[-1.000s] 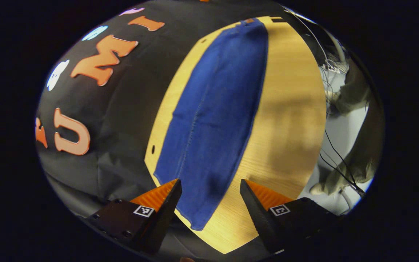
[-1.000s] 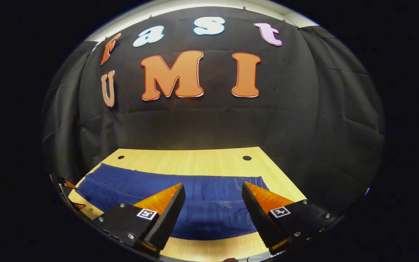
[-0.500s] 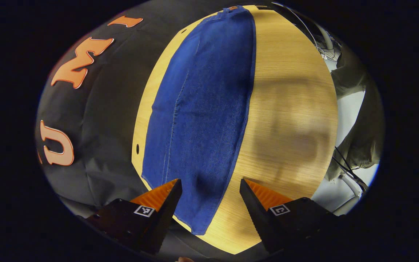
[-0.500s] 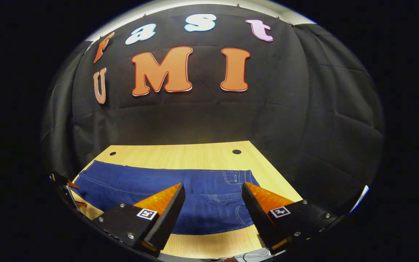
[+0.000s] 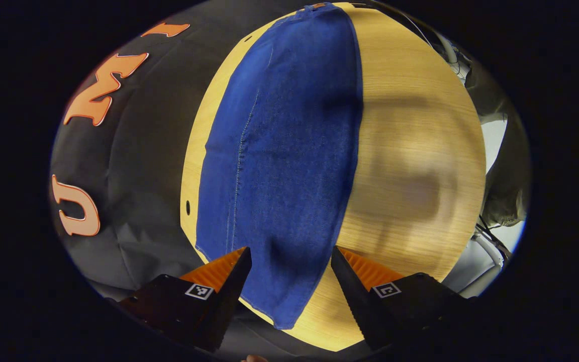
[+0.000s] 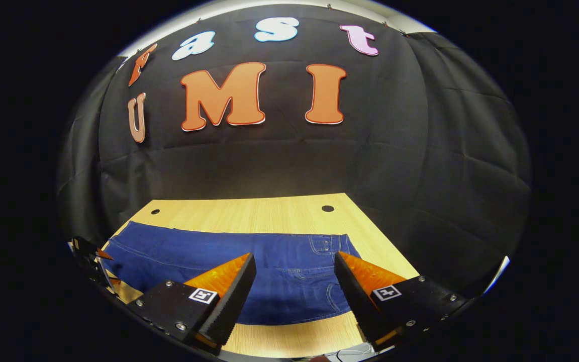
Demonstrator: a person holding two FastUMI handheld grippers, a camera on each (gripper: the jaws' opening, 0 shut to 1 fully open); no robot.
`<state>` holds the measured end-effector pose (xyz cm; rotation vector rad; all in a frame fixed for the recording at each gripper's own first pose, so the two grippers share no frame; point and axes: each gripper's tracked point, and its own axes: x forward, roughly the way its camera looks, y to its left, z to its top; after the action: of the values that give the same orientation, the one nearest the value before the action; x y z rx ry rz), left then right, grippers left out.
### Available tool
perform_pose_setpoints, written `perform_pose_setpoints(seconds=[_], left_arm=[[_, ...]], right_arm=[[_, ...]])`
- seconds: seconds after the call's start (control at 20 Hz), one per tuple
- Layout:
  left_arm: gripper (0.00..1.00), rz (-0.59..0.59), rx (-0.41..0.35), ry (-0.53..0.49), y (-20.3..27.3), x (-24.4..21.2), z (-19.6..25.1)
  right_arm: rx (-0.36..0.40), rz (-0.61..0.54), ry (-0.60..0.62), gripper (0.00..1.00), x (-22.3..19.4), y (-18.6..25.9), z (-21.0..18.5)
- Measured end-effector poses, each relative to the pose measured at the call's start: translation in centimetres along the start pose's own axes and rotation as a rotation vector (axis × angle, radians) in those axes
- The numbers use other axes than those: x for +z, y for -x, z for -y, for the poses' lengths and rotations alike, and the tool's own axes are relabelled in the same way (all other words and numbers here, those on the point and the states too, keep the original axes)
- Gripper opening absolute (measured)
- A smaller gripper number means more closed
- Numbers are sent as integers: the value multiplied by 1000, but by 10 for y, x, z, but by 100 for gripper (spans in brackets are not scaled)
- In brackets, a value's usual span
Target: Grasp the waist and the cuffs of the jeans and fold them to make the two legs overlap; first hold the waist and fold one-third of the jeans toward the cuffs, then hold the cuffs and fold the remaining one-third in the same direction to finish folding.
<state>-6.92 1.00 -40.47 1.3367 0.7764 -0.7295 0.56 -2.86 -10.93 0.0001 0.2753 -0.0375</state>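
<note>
Dark blue jeans (image 5: 284, 151) lie flat on the wooden table (image 5: 410, 125) as one long band, one leg over the other. In the left gripper view the cuff end (image 5: 287, 311) is nearest and the waist (image 5: 319, 9) is at the far end. My left gripper (image 5: 288, 264) hovers open just above the cuff end, one finger on each side of the band. In the right gripper view the jeans (image 6: 194, 251) run left to right, with the waist (image 6: 327, 245) and pockets on the right. My right gripper (image 6: 294, 269) hangs open over the waist part, holding nothing.
The table (image 6: 269, 216) has small round holes (image 6: 327, 208) near its back edge, which meets the black cloth wall. The left gripper (image 6: 91, 256) shows at the far left of the right gripper view. Grey fabric (image 5: 505, 191) and cables lie beyond the table's other long edge.
The left gripper has come lower and closer over the cuff end, and the jeans look larger. The right gripper drew back slightly a second ago and has since held still. Both stay open.
</note>
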Motion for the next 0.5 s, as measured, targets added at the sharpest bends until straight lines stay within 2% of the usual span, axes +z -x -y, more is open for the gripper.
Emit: perform_pose_setpoints(seconds=[0.1, 0.25, 0.4, 0.5], left_arm=[[98, -18, 11, 23, -4, 1, -5], [98, -26, 84, 65, -21, 3, -29], [95, -21, 163, 17, -39, 9, -48], [91, -23, 165, -32, -49, 13, -50]], right_arm=[[-2, 1, 2, 97, 2, -2, 0], [-9, -6, -3, 96, 1, -6, 2], [-18, -9, -1, 97, 1, -11, 4], [-32, -6, 19, 96, 3, -14, 7]])
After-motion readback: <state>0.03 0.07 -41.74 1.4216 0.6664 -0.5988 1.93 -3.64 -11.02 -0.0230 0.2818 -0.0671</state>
